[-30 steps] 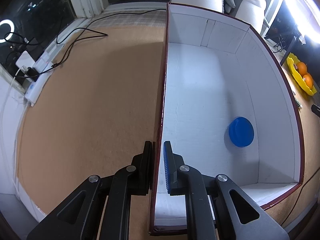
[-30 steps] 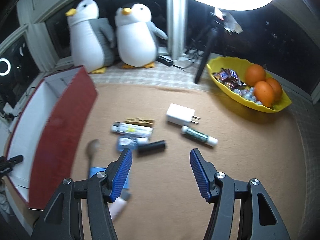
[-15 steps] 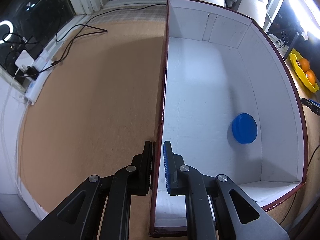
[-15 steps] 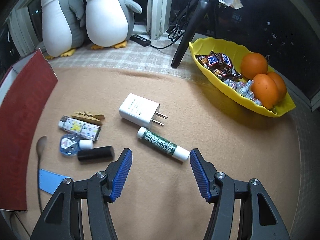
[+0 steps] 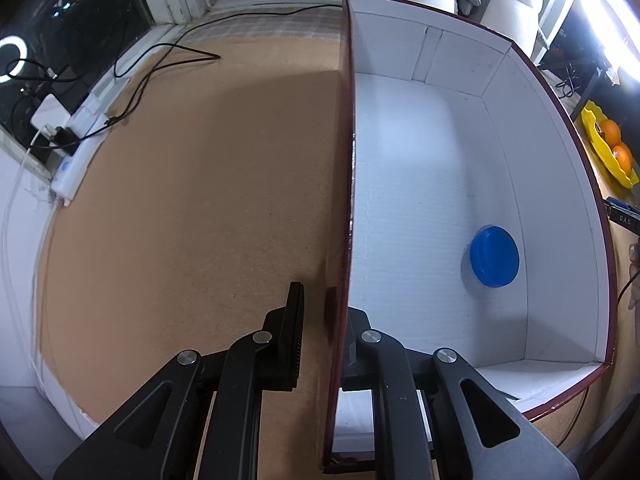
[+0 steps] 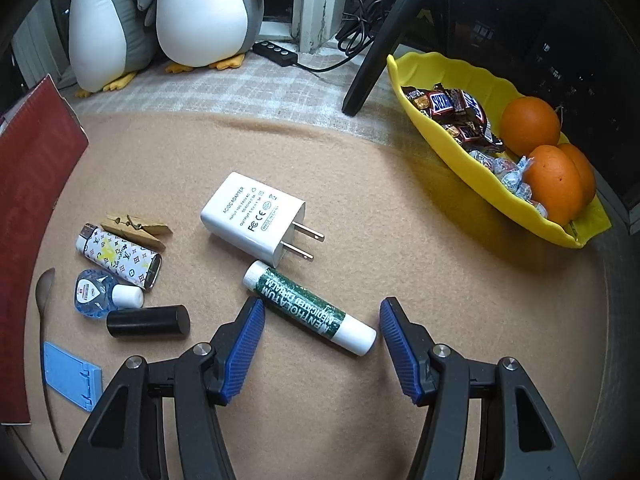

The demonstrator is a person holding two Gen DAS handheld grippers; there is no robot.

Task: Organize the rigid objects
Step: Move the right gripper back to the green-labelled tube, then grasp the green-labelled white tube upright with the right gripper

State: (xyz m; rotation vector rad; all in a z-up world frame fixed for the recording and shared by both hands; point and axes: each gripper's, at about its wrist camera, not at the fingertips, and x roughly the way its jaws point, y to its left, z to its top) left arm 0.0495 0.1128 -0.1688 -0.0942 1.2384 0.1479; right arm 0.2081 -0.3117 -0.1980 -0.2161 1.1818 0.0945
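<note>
A white-lined, dark red box [image 5: 420, 184] holds a blue round lid [image 5: 494, 257]. My left gripper [image 5: 322, 312] straddles the box's left wall [image 5: 344, 240], one finger on each side with a gap to the wall on the outer side. My right gripper [image 6: 322, 314] is open and low over a green-and-white Mentholatum tube [image 6: 310, 308] lying on the tan mat between its blue pads [image 6: 250, 336]. Nearby lie a white AC adapter [image 6: 254, 218], a patterned lighter [image 6: 118, 256], a wooden clothespin [image 6: 136, 229], a small clear bottle [image 6: 102, 294], a black cylinder [image 6: 148, 322], a blue card [image 6: 70, 376] and a spoon [image 6: 44, 308].
A yellow dish [image 6: 492, 184] with oranges and candy stands at the right. Two plush penguins [image 6: 168, 16] and a tripod leg [image 6: 384, 40] stand at the back. The box's red outer wall [image 6: 28, 240] is at the left. A power strip and cables [image 5: 80, 148] lie left of the box.
My right gripper has moved forward and down over the loose objects until the tube lies between its fingers. My left gripper's fingers have parted slightly around the box wall.
</note>
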